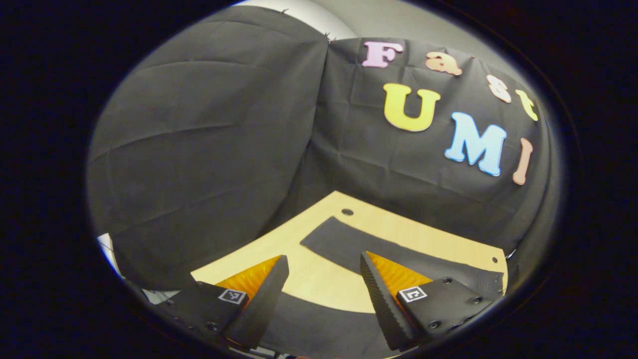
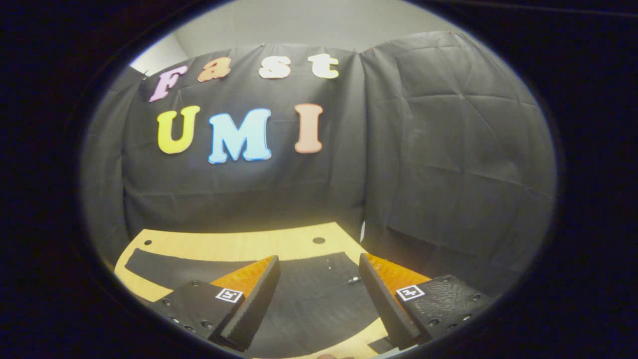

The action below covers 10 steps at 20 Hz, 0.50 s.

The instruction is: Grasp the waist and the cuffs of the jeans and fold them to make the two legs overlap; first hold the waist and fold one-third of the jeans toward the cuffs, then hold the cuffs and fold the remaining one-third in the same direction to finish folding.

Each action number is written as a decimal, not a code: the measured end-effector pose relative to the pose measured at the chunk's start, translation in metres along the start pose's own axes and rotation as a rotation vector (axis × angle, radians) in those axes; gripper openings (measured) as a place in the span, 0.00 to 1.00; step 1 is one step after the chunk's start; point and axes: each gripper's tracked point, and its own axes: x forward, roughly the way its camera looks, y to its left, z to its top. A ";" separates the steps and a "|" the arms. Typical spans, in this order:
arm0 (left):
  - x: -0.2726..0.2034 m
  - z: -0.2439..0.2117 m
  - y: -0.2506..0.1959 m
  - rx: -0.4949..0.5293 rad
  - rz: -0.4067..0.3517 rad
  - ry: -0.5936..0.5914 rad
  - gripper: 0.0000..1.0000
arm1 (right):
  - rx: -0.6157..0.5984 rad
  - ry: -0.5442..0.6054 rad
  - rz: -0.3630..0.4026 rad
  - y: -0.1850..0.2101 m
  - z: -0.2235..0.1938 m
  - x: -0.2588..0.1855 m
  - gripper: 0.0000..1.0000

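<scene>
One wooden table (image 1: 319, 279) sits in front of the black cloth wall (image 1: 199, 149). One pair of dark jeans (image 2: 309, 294) lies flat on it, with a leg reaching across the table. Two grippers hang above the table. The left gripper (image 1: 324, 267) is spread wide, holding nothing. The right gripper (image 2: 319, 269) is spread wide over the jeans, holding nothing.

jeans (image 2: 309, 294) flat on table (image 2: 224, 247), open above

Each gripper, left (image 1: 323, 263) and right (image 2: 319, 263), has ridged wedge jaws on screwed black mounts bearing square markers.
</scene>
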 end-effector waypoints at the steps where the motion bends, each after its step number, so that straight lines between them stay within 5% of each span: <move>1: 0.009 -0.021 0.008 -0.048 0.016 0.082 0.95 | 0.056 0.079 -0.001 -0.004 -0.018 0.009 0.95; 6: 0.037 -0.158 0.062 -0.352 0.194 0.554 0.97 | 0.363 0.656 -0.124 -0.051 -0.148 0.040 0.96; 10: 0.020 -0.220 0.112 -0.671 0.365 0.704 0.95 | 0.718 0.854 -0.292 -0.094 -0.212 0.055 0.97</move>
